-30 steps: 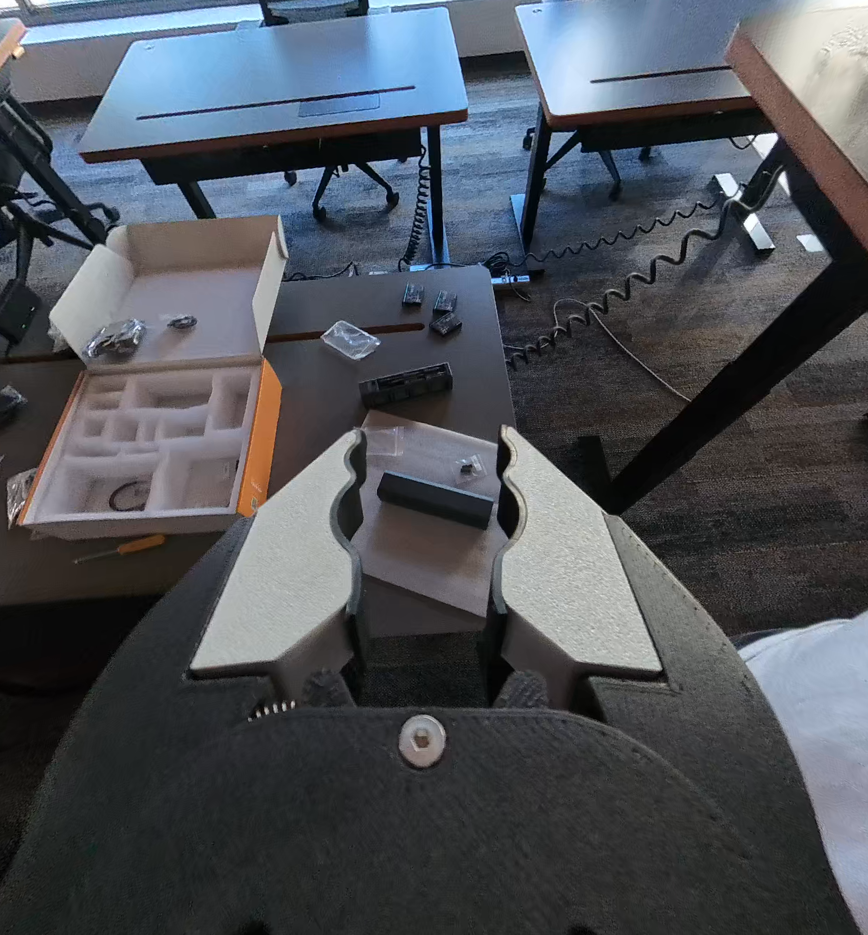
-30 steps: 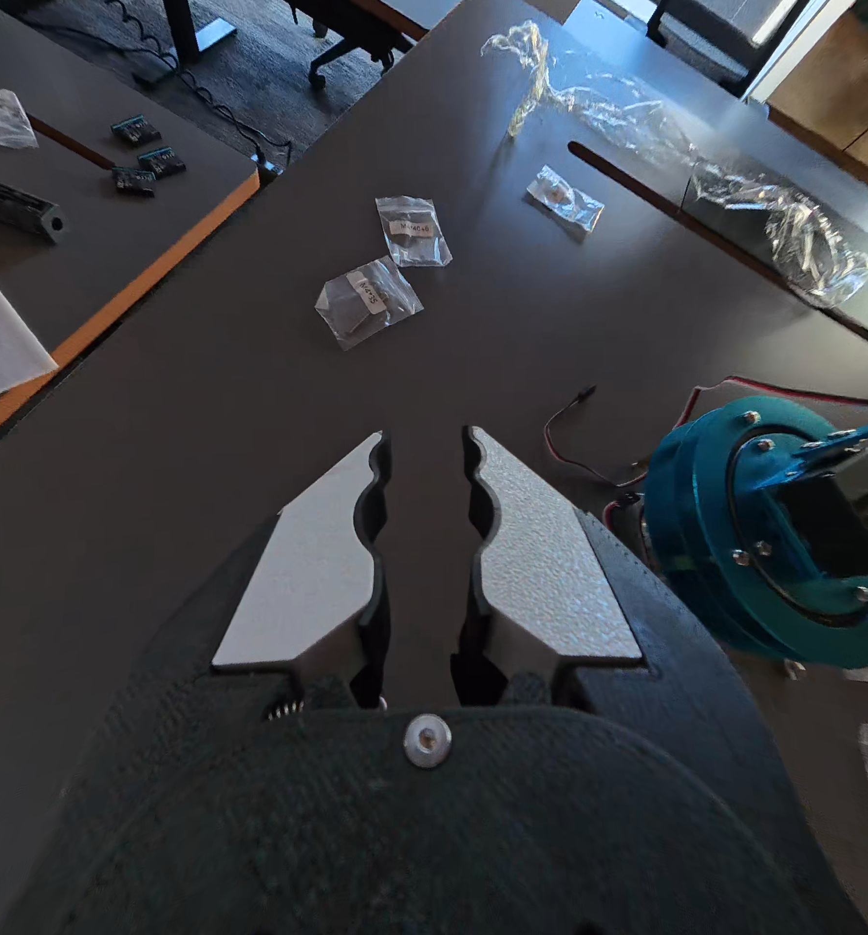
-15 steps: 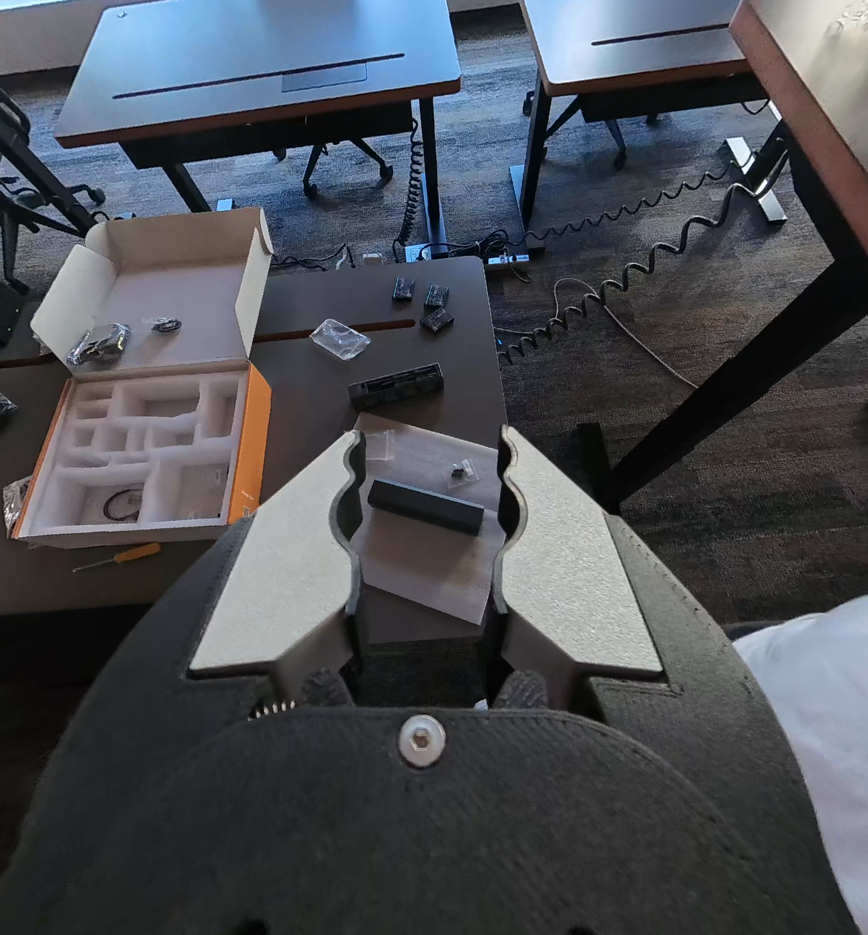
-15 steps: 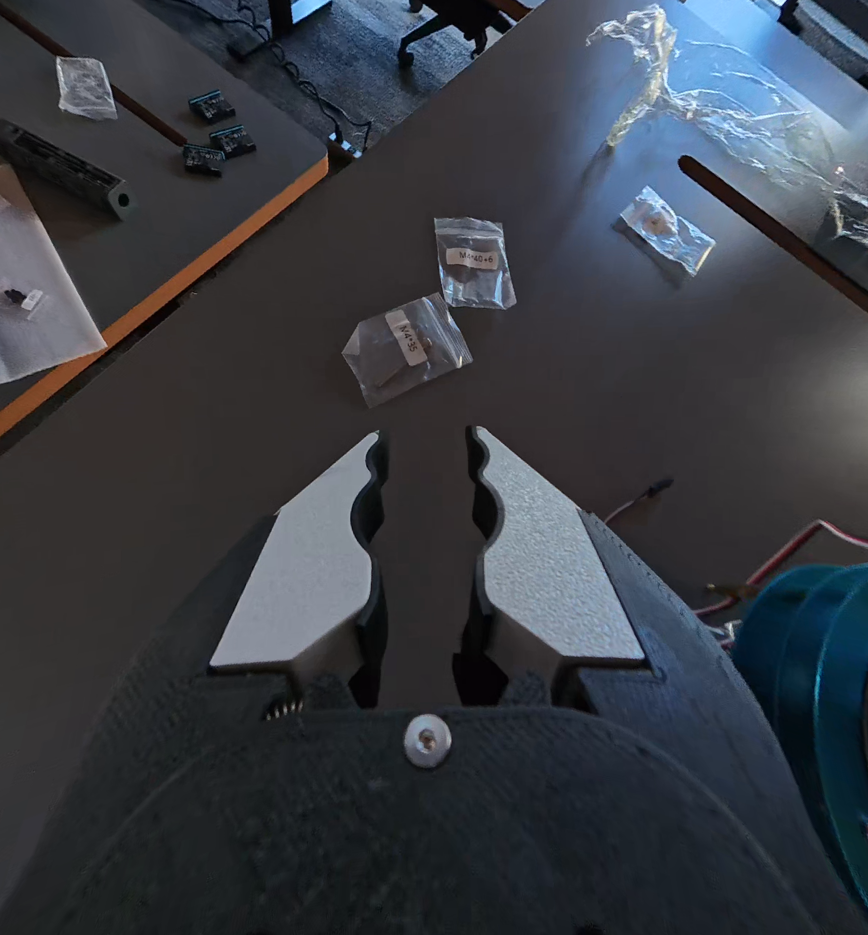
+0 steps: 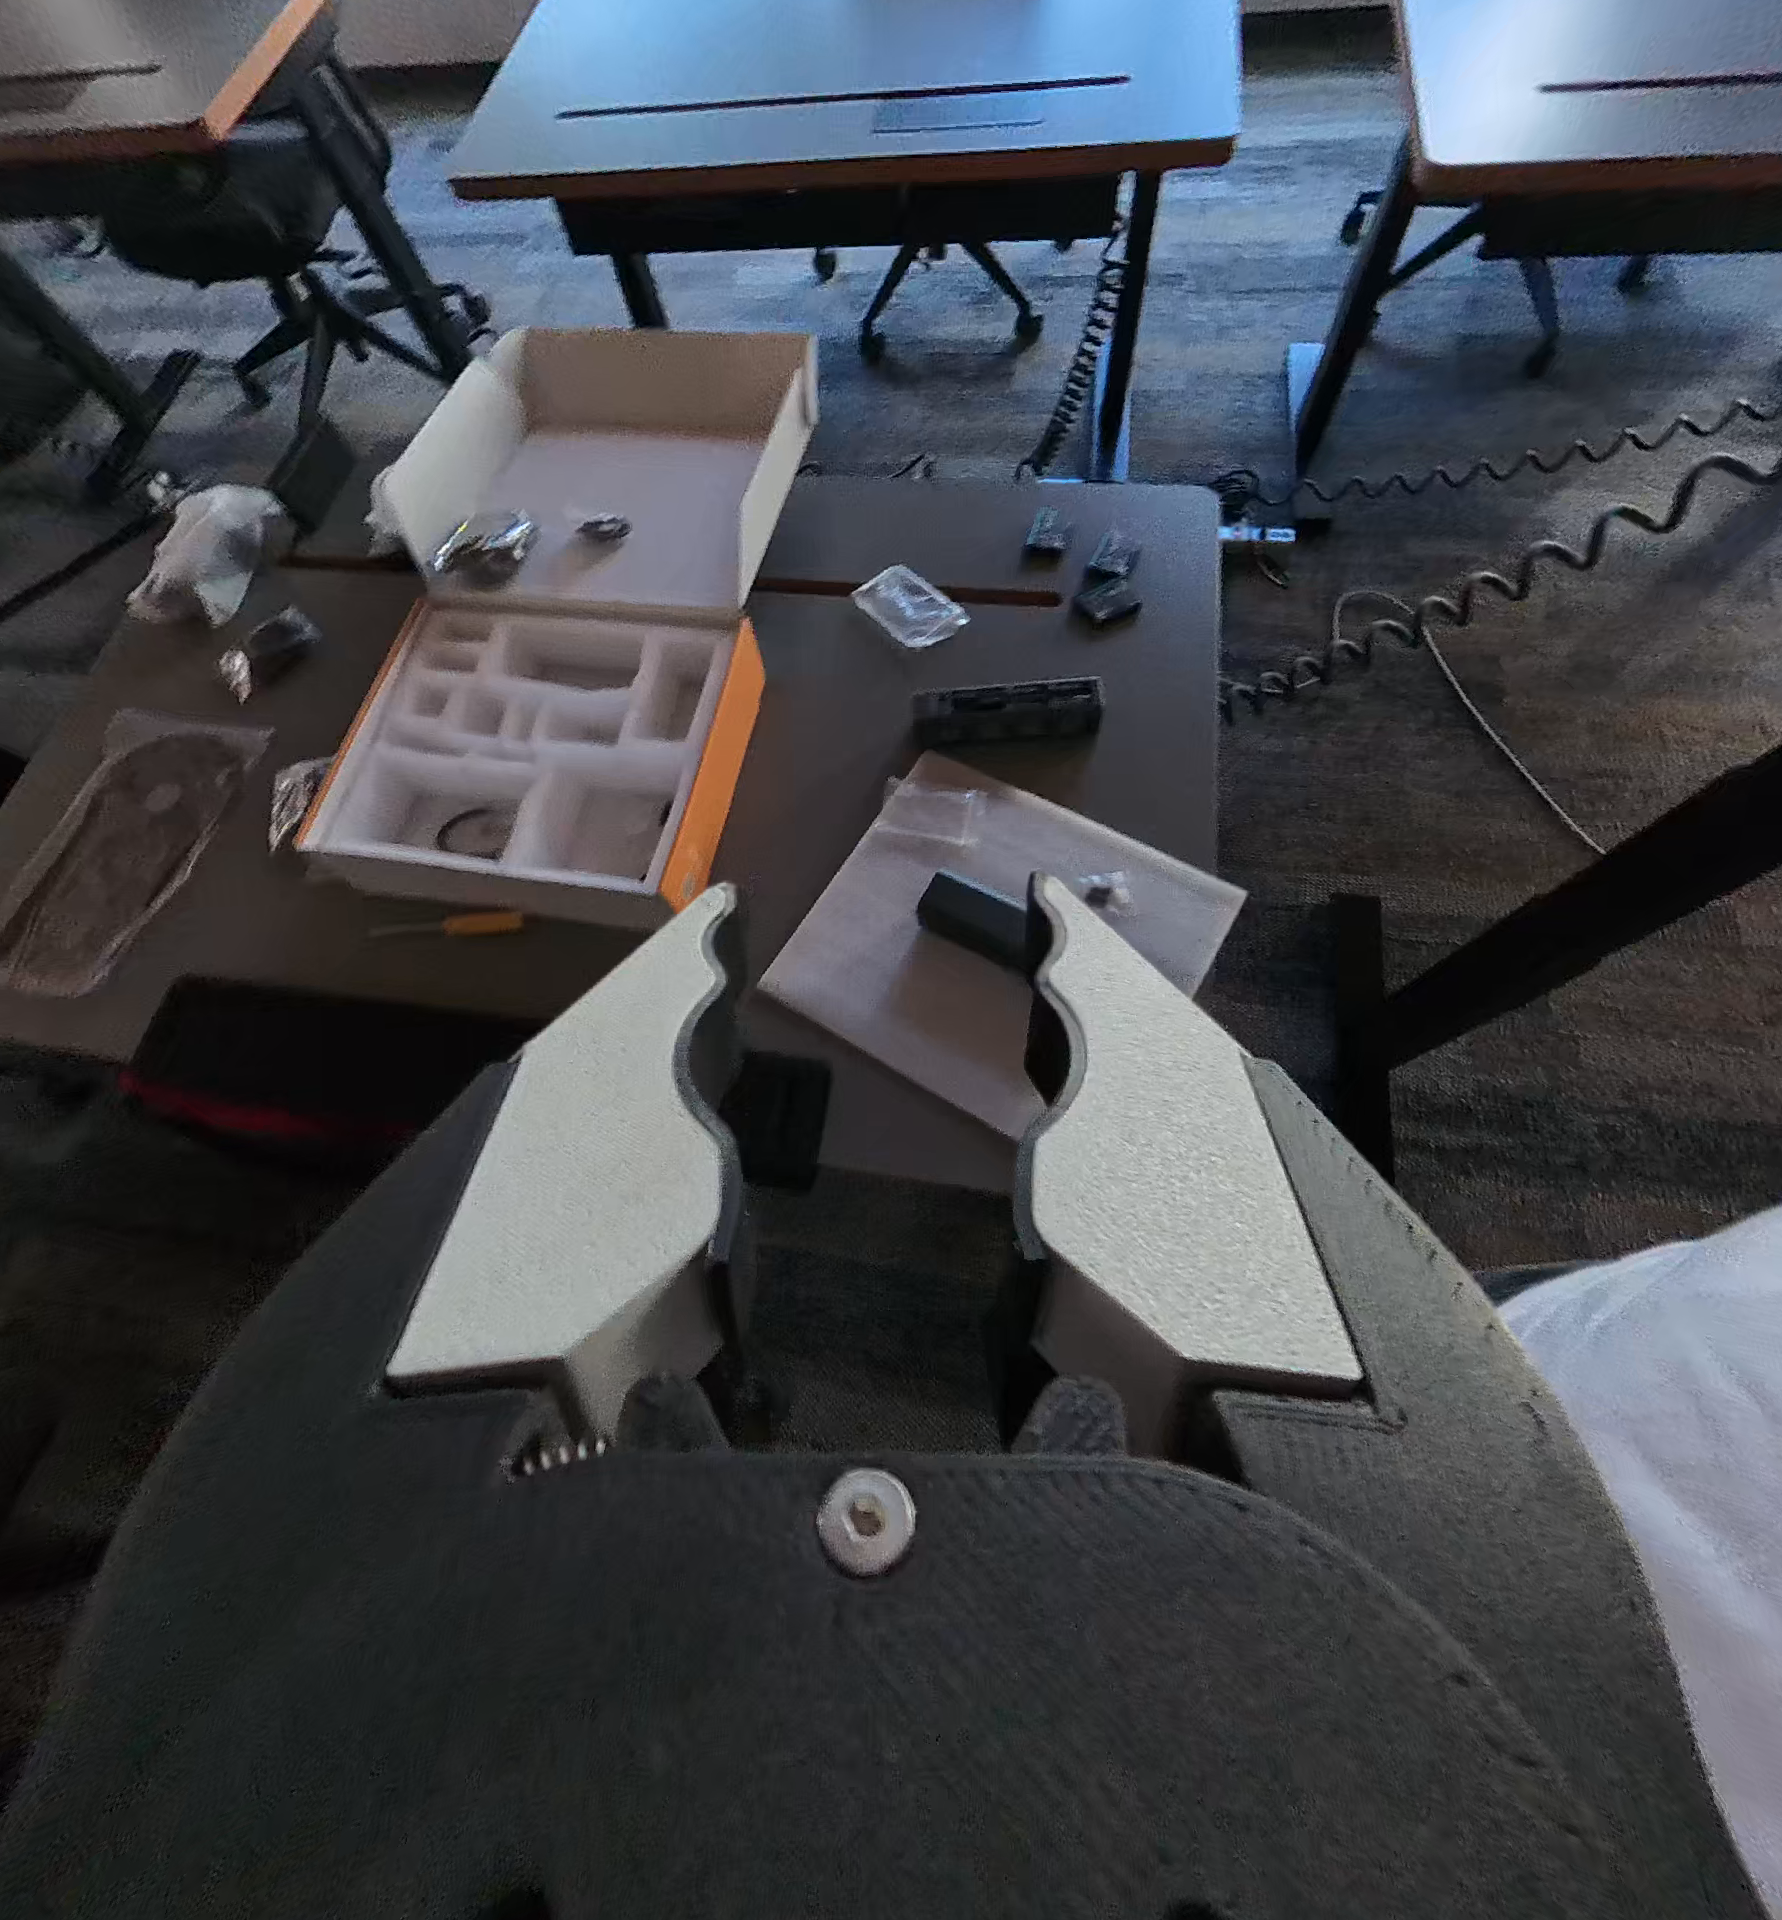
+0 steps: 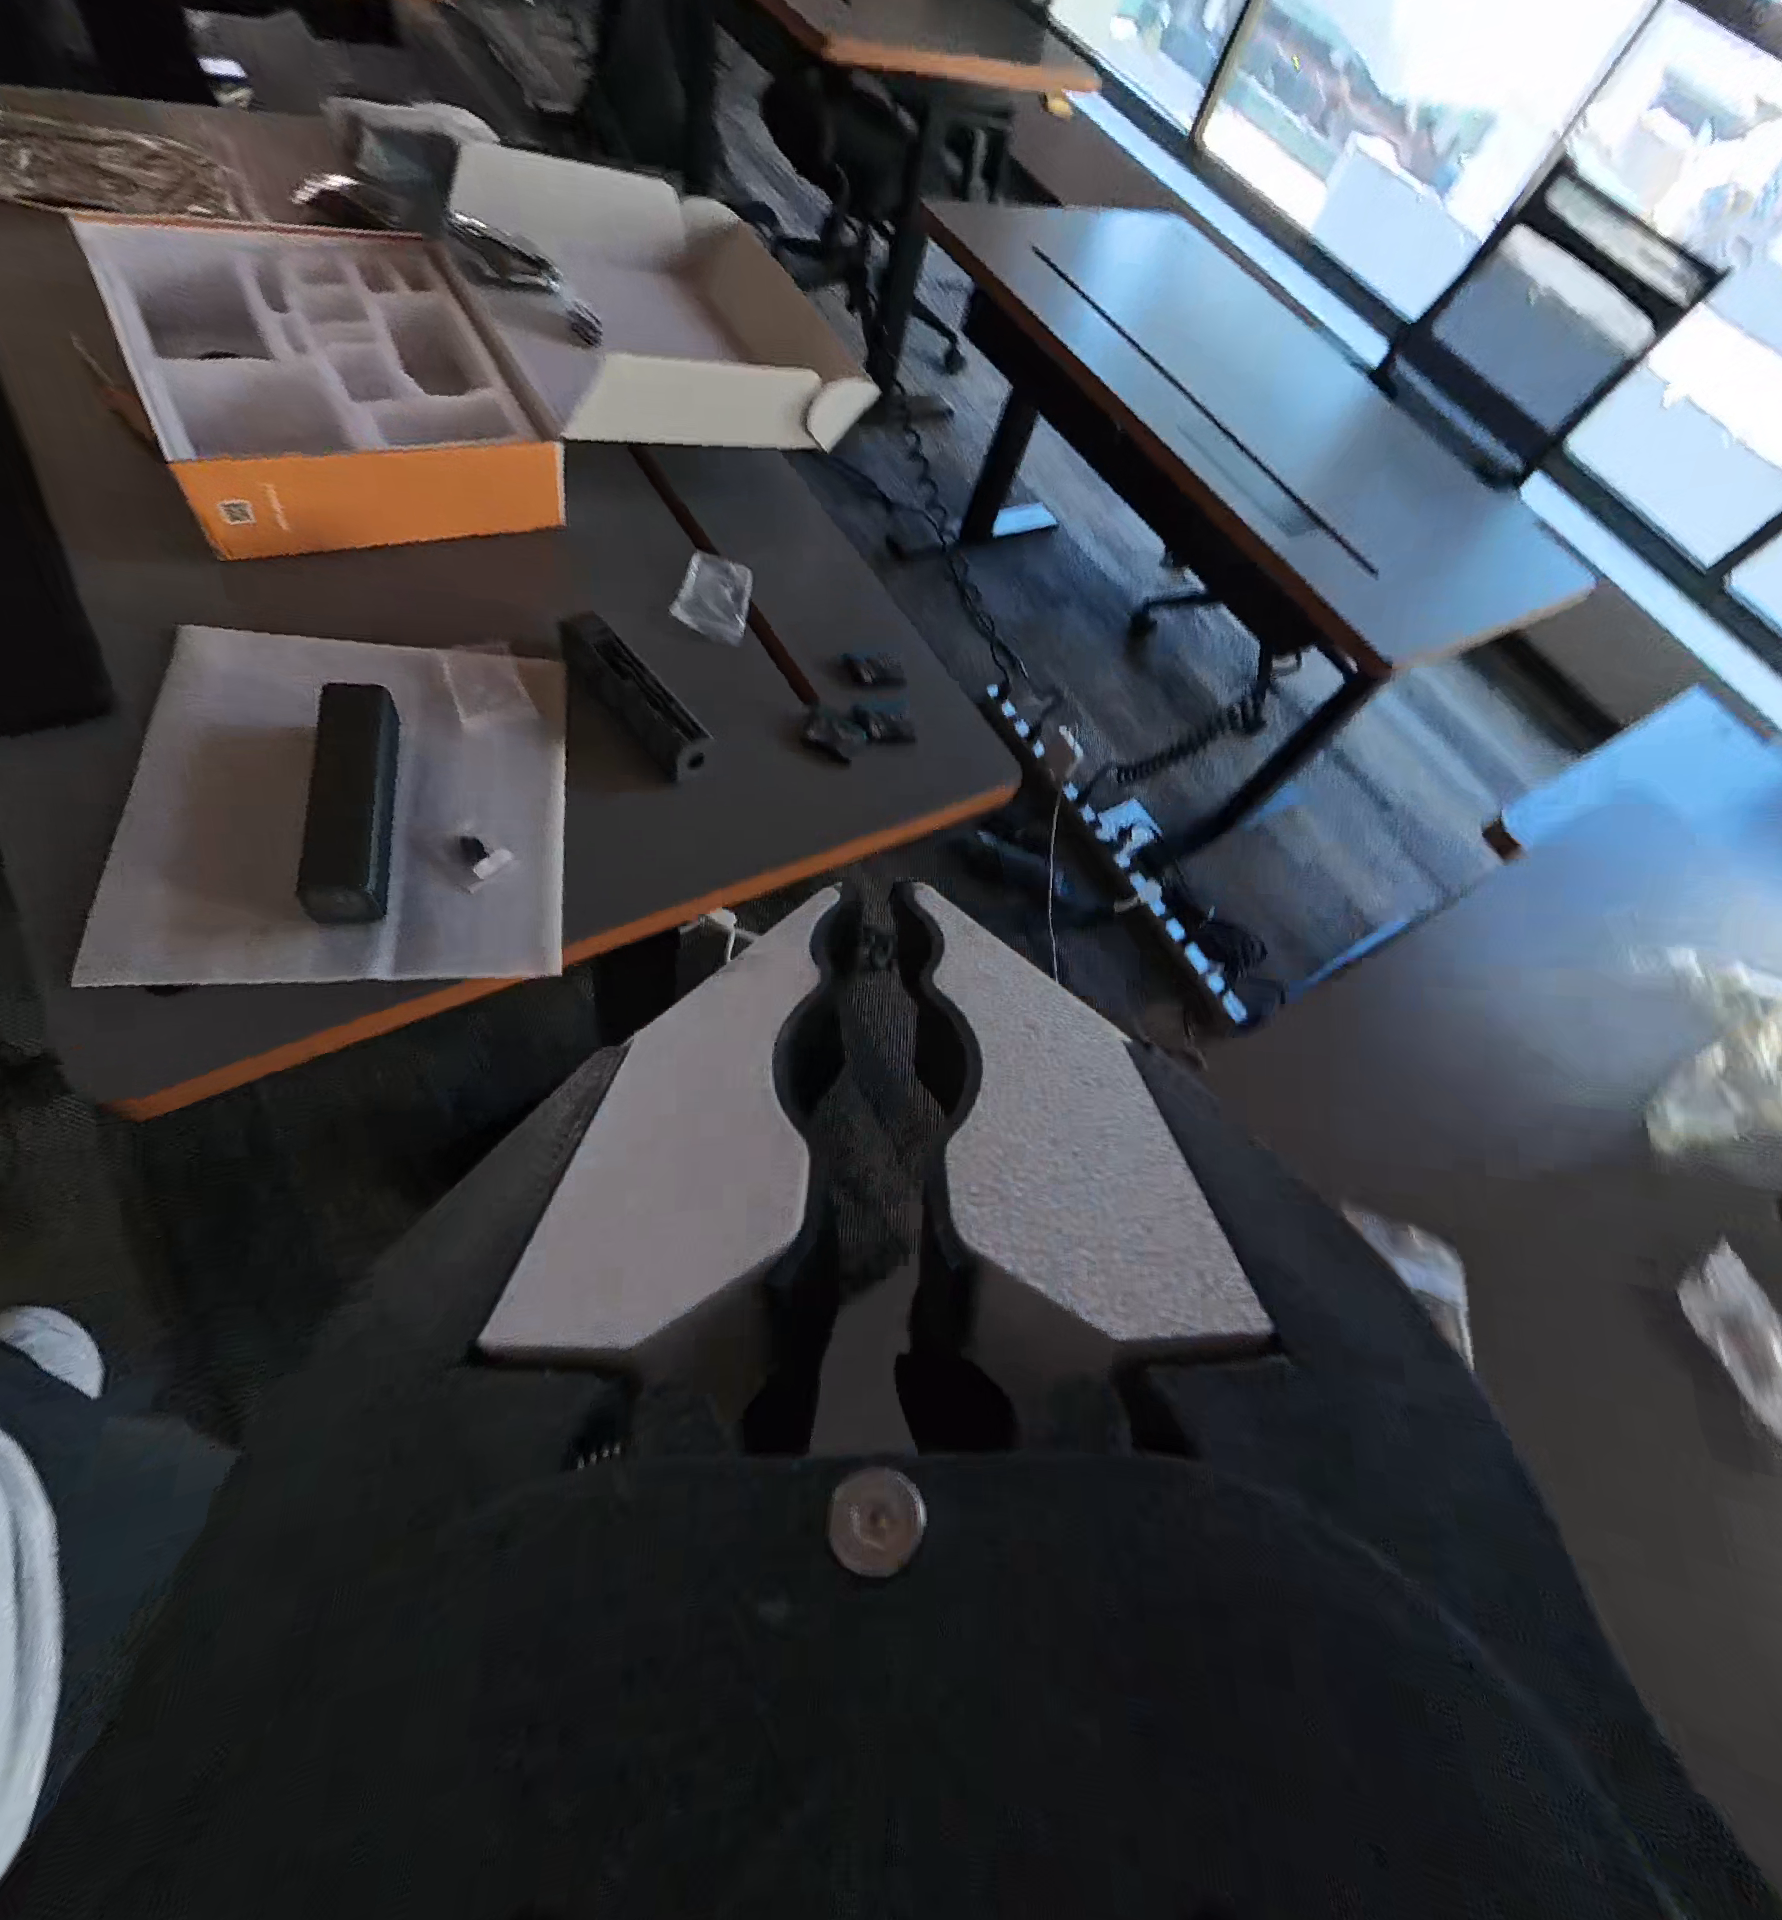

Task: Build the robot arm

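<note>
My left gripper [image 5: 882, 904] is open and empty, held above the near edge of a low dark table [image 5: 835, 717]. Just beyond its tips a black rectangular block [image 5: 970, 920] lies on a white foam sheet [image 5: 897, 987]. An open orange box with a white foam insert [image 5: 534, 748] sits to the left. My right gripper [image 6: 871, 899] is shut with nothing between its fingers, over the carpet beside the same table's orange edge [image 6: 793, 883]. The right wrist view shows the block [image 6: 347, 800], the foam sheet [image 6: 201, 904] and the box [image 6: 326, 353] at upper left.
A black slotted rail [image 5: 1006, 707] [image 6: 638, 707], small black connectors [image 5: 1105, 582] and a clear bag [image 5: 908, 603] lie on the low table. Desks [image 5: 845, 94], chairs, coiled cables [image 5: 1489, 582] and a power strip [image 6: 1126, 862] surround it. A taller dark table [image 6: 1489, 1091] is at right.
My right gripper swung away from the dark tabletop with the bags and teal motor towards the low table, and its jaws closed. My left gripper's view shifted left and stayed open.
</note>
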`<control>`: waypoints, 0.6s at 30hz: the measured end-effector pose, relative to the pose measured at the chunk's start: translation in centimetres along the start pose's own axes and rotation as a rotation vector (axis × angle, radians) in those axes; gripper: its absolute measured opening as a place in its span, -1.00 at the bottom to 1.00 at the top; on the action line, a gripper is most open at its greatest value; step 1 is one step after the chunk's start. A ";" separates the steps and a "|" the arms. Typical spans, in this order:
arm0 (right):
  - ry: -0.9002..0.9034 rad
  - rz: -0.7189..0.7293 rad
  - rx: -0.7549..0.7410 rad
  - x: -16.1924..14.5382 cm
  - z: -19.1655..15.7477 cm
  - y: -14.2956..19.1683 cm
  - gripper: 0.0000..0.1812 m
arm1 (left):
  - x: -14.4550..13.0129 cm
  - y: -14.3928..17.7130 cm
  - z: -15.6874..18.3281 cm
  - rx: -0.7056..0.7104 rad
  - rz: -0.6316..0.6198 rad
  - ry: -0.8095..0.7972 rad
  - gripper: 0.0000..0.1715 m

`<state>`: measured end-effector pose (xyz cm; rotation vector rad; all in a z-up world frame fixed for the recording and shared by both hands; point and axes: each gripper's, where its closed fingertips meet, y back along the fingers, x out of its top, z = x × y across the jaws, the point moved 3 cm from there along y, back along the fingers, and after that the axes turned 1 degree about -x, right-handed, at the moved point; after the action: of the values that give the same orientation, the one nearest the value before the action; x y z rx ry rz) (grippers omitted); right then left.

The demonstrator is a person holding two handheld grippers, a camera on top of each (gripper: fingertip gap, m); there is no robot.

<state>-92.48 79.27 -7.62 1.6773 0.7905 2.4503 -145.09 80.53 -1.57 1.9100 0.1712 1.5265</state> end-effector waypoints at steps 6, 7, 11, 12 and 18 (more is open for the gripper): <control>0.127 0.051 0.122 7.1 -8.1 -8.0 -0.97 | -8.1 5.3 -8.6 0.110 -0.025 0.139 -0.46; 0.138 0.058 0.140 8.3 -9.8 -9.5 -0.97 | -9.3 6.2 -10.3 0.121 -0.031 0.160 -0.48; 0.154 0.105 0.199 12.5 -18.1 -15.9 -1.00 | -13.4 9.4 -18.1 0.155 -0.052 0.171 -0.56; 0.151 0.121 0.204 13.4 -20.3 -17.6 -1.00 | -14.2 10.1 -20.3 0.162 -0.056 0.154 -0.59; -0.110 0.073 0.431 15.1 -35.9 -29.1 -0.95 | -16.8 13.7 -32.7 0.179 -0.081 0.188 -0.63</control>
<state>-136.97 96.22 -17.54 1.9852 1.3396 2.3254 -183.88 75.54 -4.71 1.8673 0.4774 1.6828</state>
